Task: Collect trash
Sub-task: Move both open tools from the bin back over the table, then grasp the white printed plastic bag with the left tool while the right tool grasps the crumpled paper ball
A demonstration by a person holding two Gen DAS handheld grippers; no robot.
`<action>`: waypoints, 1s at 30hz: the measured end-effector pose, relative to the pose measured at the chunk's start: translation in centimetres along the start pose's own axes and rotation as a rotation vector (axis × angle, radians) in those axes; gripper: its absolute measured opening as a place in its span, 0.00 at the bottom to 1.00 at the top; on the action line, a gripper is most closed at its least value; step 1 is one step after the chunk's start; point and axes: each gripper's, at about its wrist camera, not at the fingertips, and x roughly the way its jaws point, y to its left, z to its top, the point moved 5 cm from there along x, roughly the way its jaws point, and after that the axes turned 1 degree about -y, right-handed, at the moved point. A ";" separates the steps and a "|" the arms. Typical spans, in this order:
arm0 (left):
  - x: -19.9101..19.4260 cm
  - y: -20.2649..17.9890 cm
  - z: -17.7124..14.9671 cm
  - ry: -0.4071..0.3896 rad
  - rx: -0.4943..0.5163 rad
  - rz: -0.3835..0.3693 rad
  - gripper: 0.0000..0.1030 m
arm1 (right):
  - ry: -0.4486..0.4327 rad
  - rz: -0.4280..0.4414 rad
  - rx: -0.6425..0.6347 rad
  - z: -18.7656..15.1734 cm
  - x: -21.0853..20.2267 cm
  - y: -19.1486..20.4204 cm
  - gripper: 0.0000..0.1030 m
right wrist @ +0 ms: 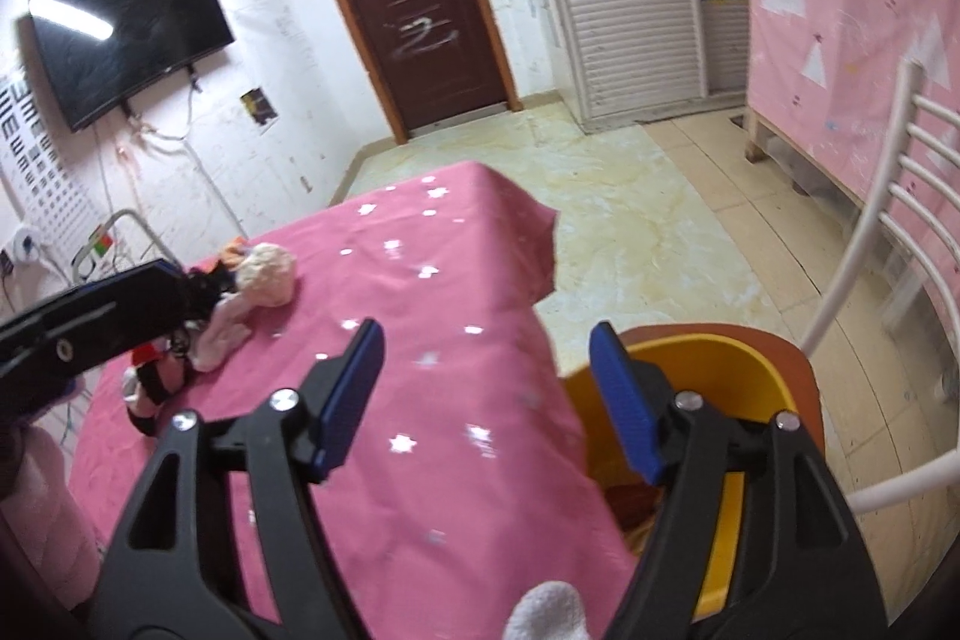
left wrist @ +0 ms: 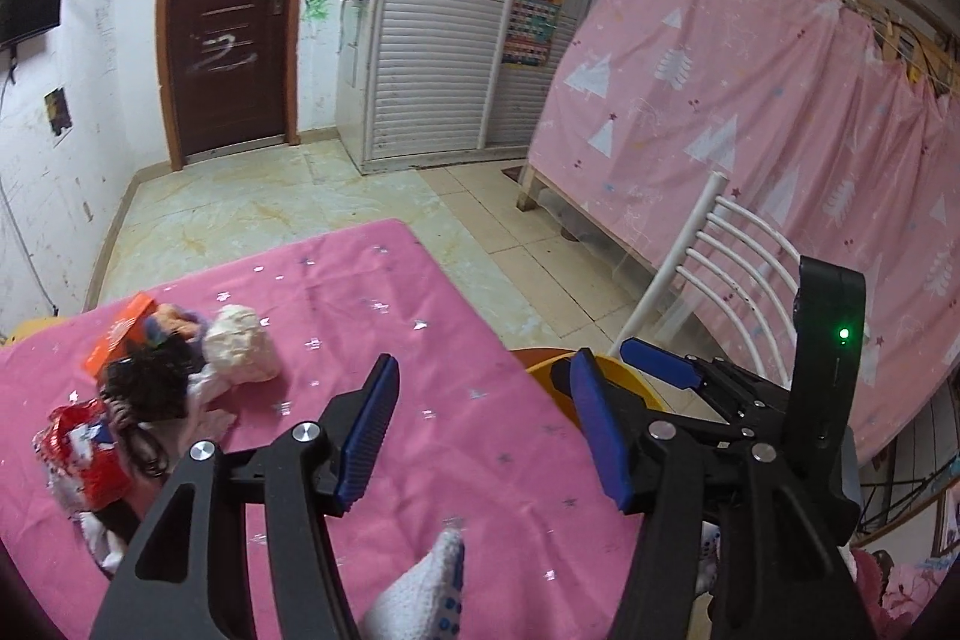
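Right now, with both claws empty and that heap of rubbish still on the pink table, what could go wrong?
1. The trash pile is tangled: a black cord runs through wrappers and cloth, so one grab may drag several pieces and scatter them.
2. The yellow bin sits off the table's edge; trash carried across could fall on the floor before reaching it.
3. The left gripper and right gripper, both open, sit close together and could bump.

From where I hold my tool, the only signs I can read are the rows of black E-shapes on the eye chart on the far left wall. The colourful poster on the wardrobe and the door's white scrawl stay illegible to me.
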 end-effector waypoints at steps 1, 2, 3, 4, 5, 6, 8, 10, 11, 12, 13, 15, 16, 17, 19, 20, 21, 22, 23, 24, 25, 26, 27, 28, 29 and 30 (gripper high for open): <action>-0.4 0.9 -0.1 -0.004 -0.011 0.008 0.50 | 0.003 0.008 -0.011 0.2 0.2 0.8 0.68; -0.8 1.7 -0.1 -0.009 -0.020 0.016 0.50 | 0.006 0.013 -0.019 0.2 0.4 1.4 0.68; -1.0 2.3 0.0 -0.013 -0.027 0.022 0.51 | 0.008 0.018 -0.027 0.3 0.5 2.0 0.68; -1.3 2.9 0.0 -0.017 -0.035 0.029 0.51 | 0.010 0.023 -0.037 0.4 0.8 2.8 0.68; -1.7 3.8 0.0 -0.024 -0.045 0.039 0.52 | 0.013 0.028 -0.046 0.4 1.0 3.6 0.69; -2.0 4.5 0.0 -0.031 -0.054 0.049 0.52 | 0.017 0.031 -0.052 0.6 1.2 4.1 0.70; -2.7 6.2 0.1 -0.043 -0.075 0.067 0.54 | 0.023 0.037 -0.071 0.7 1.6 5.5 0.72; -3.4 8.2 0.2 -0.053 -0.096 0.092 0.56 | 0.025 0.041 -0.090 0.8 1.9 6.7 0.74; -3.5 8.9 0.2 -0.056 -0.103 0.101 0.56 | 0.029 0.044 -0.099 0.9 2.1 7.2 0.74; -3.7 9.8 0.2 -0.059 -0.113 0.112 0.57 | 0.031 0.047 -0.105 1.0 2.3 7.7 0.74; -3.9 10.5 0.2 -0.061 -0.119 0.124 0.57 | 0.034 0.048 -0.110 0.9 2.6 8.2 0.74; -4.2 12.2 0.1 -0.063 -0.129 0.155 0.57 | 0.043 0.053 -0.117 1.0 3.1 8.9 0.74; -4.4 12.9 0.0 -0.064 -0.135 0.167 0.57 | 0.048 0.056 -0.123 1.0 3.4 9.5 0.74; -4.6 13.8 0.0 -0.066 -0.146 0.181 0.57 | 0.051 0.056 -0.131 1.1 3.6 10.0 0.74; -5.1 15.4 -0.1 -0.072 -0.164 0.204 0.57 | 0.057 0.059 -0.141 1.1 4.1 10.8 0.74; -5.3 16.3 -0.3 -0.077 -0.177 0.216 0.58 | 0.059 0.061 -0.146 1.1 4.3 11.2 0.74; -5.6 17.1 -0.4 -0.080 -0.186 0.227 0.58 | 0.061 0.061 -0.151 1.1 4.5 11.5 0.75; -5.8 17.8 -0.5 -0.083 -0.195 0.238 0.58 | 0.064 0.062 -0.157 1.2 4.7 11.8 0.75; -6.0 18.8 -0.5 -0.086 -0.205 0.250 0.58 | 0.067 0.063 -0.162 1.3 4.9 12.1 0.75; -6.3 19.8 -0.6 -0.087 -0.217 0.260 0.58 | 0.068 0.064 -0.167 1.3 5.0 12.4 0.75; -6.5 20.4 -0.9 -0.087 -0.222 0.265 0.58 | 0.070 0.064 -0.174 1.4 5.3 12.8 0.75; -6.6 21.1 -1.0 -0.083 -0.229 0.273 0.58 | 0.072 0.064 -0.176 1.6 5.5 13.1 0.75; -6.6 21.8 -1.2 -0.078 -0.235 0.281 0.58 | 0.075 0.066 -0.178 1.7 5.6 13.4 0.75; -6.6 22.3 -1.3 -0.074 -0.239 0.287 0.58 | 0.077 0.067 -0.182 1.7 5.8 13.7 0.75; -6.6 23.0 -1.5 -0.070 -0.243 0.297 0.58 | 0.080 0.066 -0.187 1.6 6.0 14.0 0.75; -6.7 23.6 -1.8 -0.066 -0.248 0.306 0.58 | 0.083 0.067 -0.190 1.6 6.2 14.2 0.75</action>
